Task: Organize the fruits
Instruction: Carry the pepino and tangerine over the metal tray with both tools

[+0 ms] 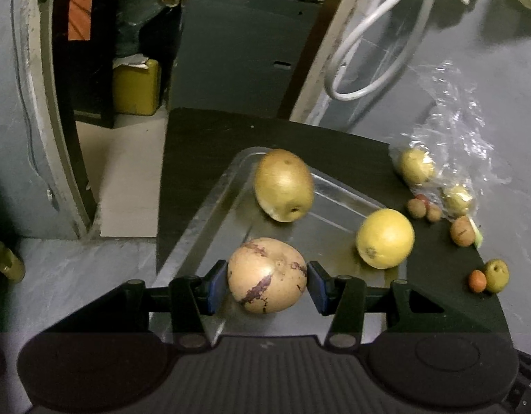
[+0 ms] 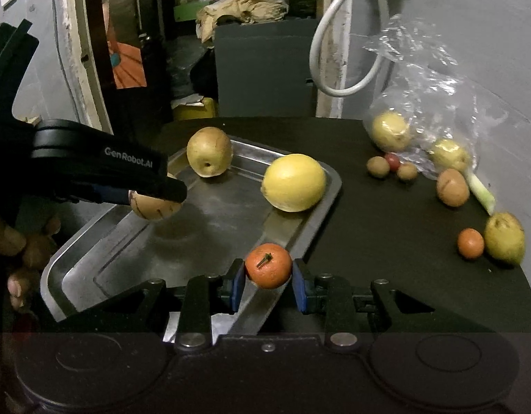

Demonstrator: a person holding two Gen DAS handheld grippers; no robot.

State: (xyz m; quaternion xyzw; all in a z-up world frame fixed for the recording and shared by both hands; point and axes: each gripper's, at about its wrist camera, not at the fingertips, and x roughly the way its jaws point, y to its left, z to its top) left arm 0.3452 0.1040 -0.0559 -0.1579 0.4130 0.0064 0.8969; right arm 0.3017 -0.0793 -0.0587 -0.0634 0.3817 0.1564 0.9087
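Steel tray (image 2: 93,262) lay on the dark counter (image 2: 386,241). My left tongs (image 1: 267,284) gripped a tan, purple-streaked fruit (image 1: 267,274) between the blue pads, held over the tray's near end. My right tongs (image 2: 268,281) clamped a small orange fruit (image 2: 268,265) at the tray's near right rim, pointing forward.

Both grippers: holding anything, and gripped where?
Left gripper holds a tan, purple-streaked fruit by its sides over the metal tray. Right gripper pinches a small orange fruit by its sides.
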